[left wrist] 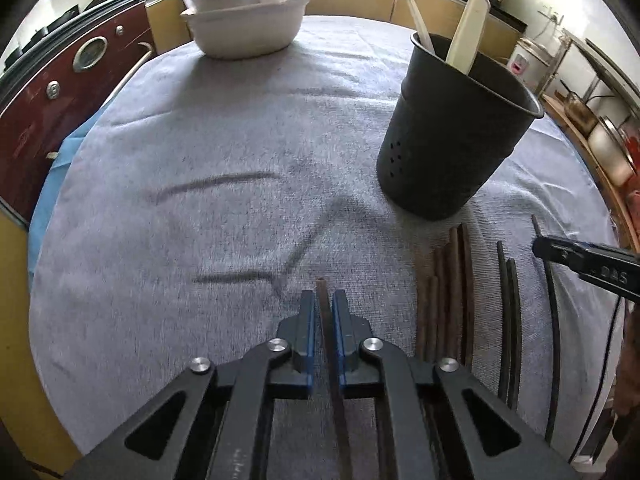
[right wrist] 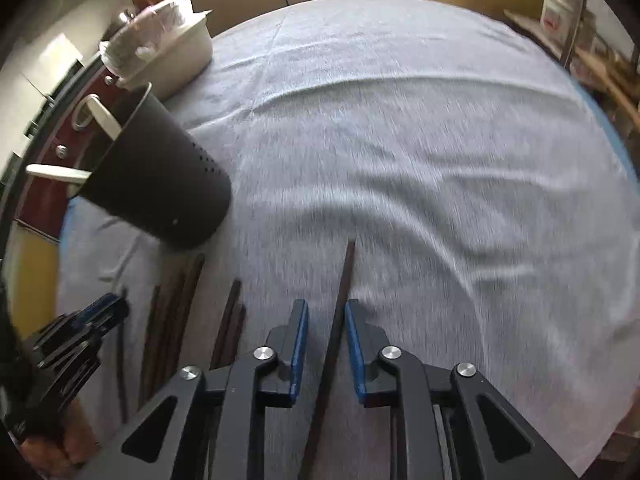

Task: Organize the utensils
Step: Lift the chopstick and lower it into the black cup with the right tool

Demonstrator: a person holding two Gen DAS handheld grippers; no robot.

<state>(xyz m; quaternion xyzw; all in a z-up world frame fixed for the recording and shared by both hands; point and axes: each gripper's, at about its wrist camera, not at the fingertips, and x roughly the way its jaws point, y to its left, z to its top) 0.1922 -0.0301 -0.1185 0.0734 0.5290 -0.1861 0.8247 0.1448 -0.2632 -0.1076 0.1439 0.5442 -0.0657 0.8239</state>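
Utensils are what I'm sorting, on a table under a grey cloth [left wrist: 200,128]. From largest down: the white basin [left wrist: 246,28] at the far edge, then the black holder [left wrist: 452,136] standing upright on the cloth with two pale utensils [left wrist: 466,34] already in it. I judge the job barely begun. Loose brown chopsticks [left wrist: 448,292] lie on the cloth just in front of the holder, with thin dark sticks [left wrist: 510,320] beside them.

My left gripper [left wrist: 326,320] is clamped on a brown chopstick [left wrist: 322,292]. My right gripper [right wrist: 326,332] has a dark chopstick [right wrist: 344,276] between its jaws, but there's a gap on one side, so I can't tell whether it grips. Motion blur softens the right view, and both sticks' near ends are hidden under the grippers.
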